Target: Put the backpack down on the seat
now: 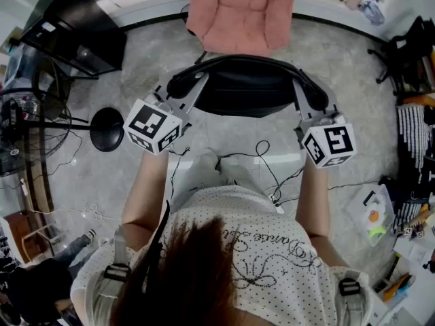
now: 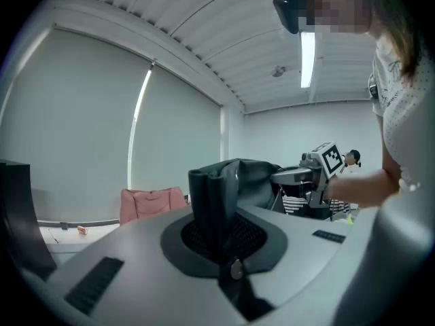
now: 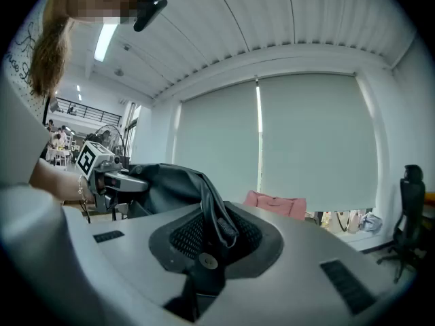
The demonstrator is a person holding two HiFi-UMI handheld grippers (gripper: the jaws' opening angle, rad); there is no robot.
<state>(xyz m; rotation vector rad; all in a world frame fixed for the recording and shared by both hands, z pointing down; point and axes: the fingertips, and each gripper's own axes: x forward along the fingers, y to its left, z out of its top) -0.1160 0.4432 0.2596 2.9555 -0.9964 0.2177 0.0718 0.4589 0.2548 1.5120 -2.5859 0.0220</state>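
Backpack (image 1: 248, 90), black, is hanging in the air between your two tools, stretched out level in front of your chest. Your left tool (image 2: 217, 212) is pinching a fold of the pack's black fabric at its left end, with the jaws pressed almost together on it. Your right tool (image 3: 212, 231) is doing the same at the right end, clamping a thinner black strap. A pink seat (image 1: 241, 9) is standing just beyond the pack, farther from you, with nothing lying on it. In the head view the pack seems to be hovering over the grey floor (image 1: 136, 107) at the seat's near edge, not resting on the cushion. Judging by how things lie, the pick-up and lift are looking done. What is remaining: carrying the pack forward over the seat, lowering it until the cushion is taking its weight, then spreading both tools to let go.
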